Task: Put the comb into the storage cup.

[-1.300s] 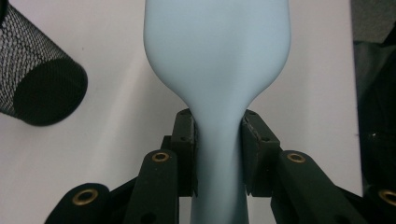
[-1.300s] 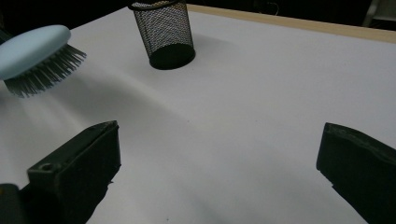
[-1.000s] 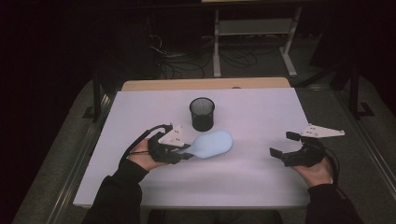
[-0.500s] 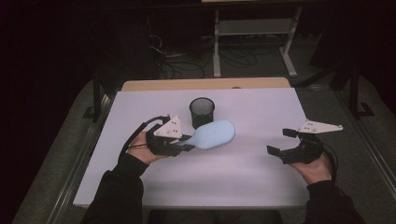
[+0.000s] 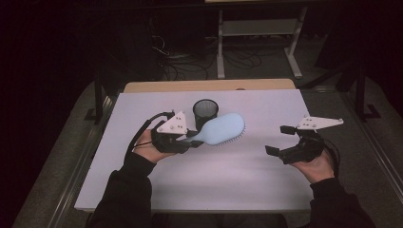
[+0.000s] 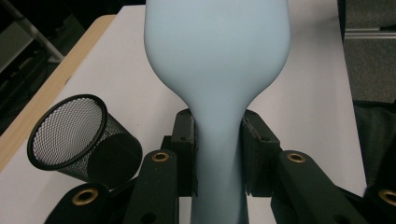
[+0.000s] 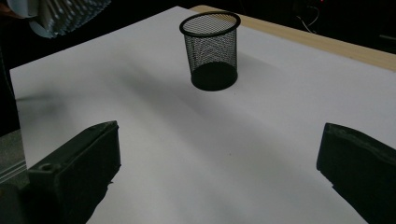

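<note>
Since the left gripper pinches the light, rigid, smooth pale-blue plastic hairbrush by its narrow handle, the bristled head overhangs and could swivel, while the right gripper has its fingers spread wide and empty.

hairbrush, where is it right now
The light blue hairbrush is clamped by its handle in the left gripper, left of centre in the high view, its head just in front of the mesh cup.

Light-blue hairbrush now lifted off the table, up from lying flat a second ago; head raised and tilted, sitting closer to the mesh cup, partly overlapping it in the high view. Left tool risen with it. Right tool also raised, shifted slightly toward the far edge.
</note>
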### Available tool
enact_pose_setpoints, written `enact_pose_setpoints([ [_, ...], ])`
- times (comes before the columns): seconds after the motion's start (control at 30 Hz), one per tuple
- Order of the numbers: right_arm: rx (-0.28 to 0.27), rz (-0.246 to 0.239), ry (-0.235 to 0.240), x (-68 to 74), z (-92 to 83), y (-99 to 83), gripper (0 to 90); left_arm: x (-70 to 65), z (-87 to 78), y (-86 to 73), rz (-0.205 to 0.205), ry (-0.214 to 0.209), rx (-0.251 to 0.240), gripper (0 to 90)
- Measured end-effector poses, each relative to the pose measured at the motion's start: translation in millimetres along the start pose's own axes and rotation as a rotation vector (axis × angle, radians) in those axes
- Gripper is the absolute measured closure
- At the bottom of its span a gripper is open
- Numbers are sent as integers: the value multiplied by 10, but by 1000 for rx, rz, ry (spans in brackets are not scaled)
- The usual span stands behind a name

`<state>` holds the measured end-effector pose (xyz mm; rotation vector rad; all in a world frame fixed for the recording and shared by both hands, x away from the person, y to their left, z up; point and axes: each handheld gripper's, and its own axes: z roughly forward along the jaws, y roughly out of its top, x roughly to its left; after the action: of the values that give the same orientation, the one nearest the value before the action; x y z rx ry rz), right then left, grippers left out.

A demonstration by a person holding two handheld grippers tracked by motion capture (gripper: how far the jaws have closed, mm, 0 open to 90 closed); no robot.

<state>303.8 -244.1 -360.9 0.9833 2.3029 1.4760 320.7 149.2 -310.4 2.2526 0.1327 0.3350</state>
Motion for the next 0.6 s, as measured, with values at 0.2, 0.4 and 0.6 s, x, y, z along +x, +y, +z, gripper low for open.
enact_pose_setpoints([
  [0.2, 3, -18, 12, 33, 8, 91, 0, 38, -8, 29, -4, 18, -18, 703],
  [0.4, 3, -29, 24, 70, 11, 164, 0, 67, 10, 61, -9, 34, -35, 703],
  [0.6, 1, -45, 43, 112, 23, 250, 0, 94, 37, 87, -16, 46, -49, 703],
])
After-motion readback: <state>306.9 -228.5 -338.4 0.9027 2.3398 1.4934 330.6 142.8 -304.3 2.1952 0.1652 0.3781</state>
